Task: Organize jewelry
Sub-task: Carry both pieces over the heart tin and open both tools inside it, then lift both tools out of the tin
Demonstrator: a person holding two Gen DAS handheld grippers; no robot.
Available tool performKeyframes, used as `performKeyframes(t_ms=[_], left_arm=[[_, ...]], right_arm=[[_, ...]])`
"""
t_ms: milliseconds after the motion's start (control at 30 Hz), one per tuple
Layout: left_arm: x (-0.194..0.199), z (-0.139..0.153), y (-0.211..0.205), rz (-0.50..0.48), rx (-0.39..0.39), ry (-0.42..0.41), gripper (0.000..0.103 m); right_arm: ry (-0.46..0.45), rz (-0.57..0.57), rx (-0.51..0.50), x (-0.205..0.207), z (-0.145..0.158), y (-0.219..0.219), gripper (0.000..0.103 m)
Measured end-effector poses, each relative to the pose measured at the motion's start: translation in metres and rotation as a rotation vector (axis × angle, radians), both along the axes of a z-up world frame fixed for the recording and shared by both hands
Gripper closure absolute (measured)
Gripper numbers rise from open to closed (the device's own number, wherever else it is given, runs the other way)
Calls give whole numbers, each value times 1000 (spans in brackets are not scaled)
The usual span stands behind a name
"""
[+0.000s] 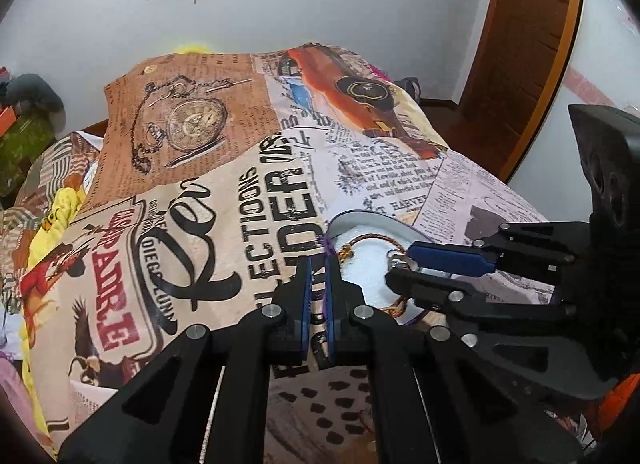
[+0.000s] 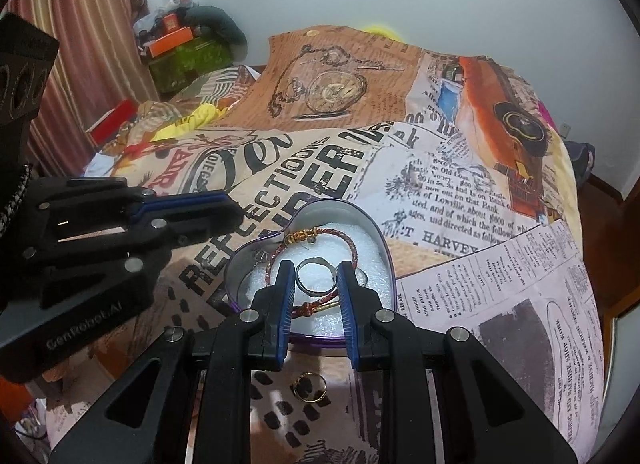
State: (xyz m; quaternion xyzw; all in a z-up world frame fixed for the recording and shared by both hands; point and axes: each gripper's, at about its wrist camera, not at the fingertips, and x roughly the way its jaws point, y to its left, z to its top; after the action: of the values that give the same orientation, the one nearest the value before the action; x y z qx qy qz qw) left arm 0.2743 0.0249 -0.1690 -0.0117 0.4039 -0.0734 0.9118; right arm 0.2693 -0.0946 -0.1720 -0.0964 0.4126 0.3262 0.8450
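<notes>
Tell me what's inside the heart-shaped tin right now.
Inside the heart-shaped tin, on white foam padding, lie a red braided bracelet with gold beads and a silver ring between the right claw's open fingers. Those fingers hide the tin's near part.

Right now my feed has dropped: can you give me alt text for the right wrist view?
The right gripper hangs open over a purple heart-shaped tin lined with white foam, its blue-padded fingers flanking a silver ring inside a red braided bracelet. A gold ring lies on the newspaper-print bedspread nearer the camera; the left gripper, shut, is at left.
</notes>
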Motion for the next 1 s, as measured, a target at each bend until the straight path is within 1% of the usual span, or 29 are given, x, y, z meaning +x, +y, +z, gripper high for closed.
performKeyframes(t_ms=[100,167,233,300,600,833,900,967,1000], left_arm=[[-1,0,3,8,3,5,99],[-3,-1,4,15,7,5,95],[-5,-1,5,21,9,6,95],[-7,-1,6,24,7,10,95],[-23,9,7,36,0,2,94],[-46,23,3,29,-3,-10,94],[-53,26,2,27,-1,-12,92],[-61,28,1,24,0,-13,81],[-65,29,1,24,2,-15,79]], right_arm=[[7,4,-10,0,-1,1,83],[11,2,-13,-1,-1,0,82],[14,-3,-13,-2,-1,0,77],[15,-11,-10,-3,0,-2,76],[-12,-31,5,-16,19,-11,76],[-55,-60,1,-36,37,-21,76],[-62,-64,5,-43,43,-23,76],[-66,-70,7,-48,47,-25,76],[-67,-72,9,-51,48,-26,76]])
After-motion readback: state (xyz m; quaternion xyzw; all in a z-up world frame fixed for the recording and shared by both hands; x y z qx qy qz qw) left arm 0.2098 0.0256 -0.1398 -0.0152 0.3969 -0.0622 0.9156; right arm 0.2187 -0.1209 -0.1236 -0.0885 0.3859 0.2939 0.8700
